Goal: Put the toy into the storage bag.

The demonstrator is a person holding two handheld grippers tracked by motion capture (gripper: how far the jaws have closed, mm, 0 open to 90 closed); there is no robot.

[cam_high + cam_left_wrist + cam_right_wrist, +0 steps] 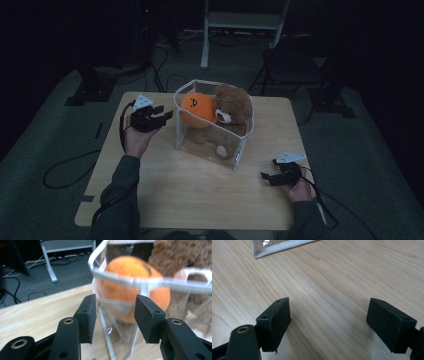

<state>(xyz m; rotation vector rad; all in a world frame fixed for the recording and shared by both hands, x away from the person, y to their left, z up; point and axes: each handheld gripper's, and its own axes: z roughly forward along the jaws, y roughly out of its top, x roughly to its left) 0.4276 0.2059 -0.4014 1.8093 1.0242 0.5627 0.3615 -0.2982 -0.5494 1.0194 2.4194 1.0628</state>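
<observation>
While the clear bin (239, 145) stands near the middle of the wooden table (190, 190), an orange plush ball (196, 109) and a brown teddy bear (231, 107) are seen packed inside it, pressed against each other. Just ahead of the left gripper (115, 315), the bin's white-edged corner is seen through the gap between the jaws, with the orange ball behind the clear wall; the jaws are parted about halfway and nothing is touched by the pads. In the high view the left gripper (161, 117) is held just beside the bin's left wall. Well apart from the bin, the right gripper (329, 322) is held low over bare wood, its jaws spread wide with nothing between them, and a bottom corner of the bin lies far ahead of its left jaw
</observation>
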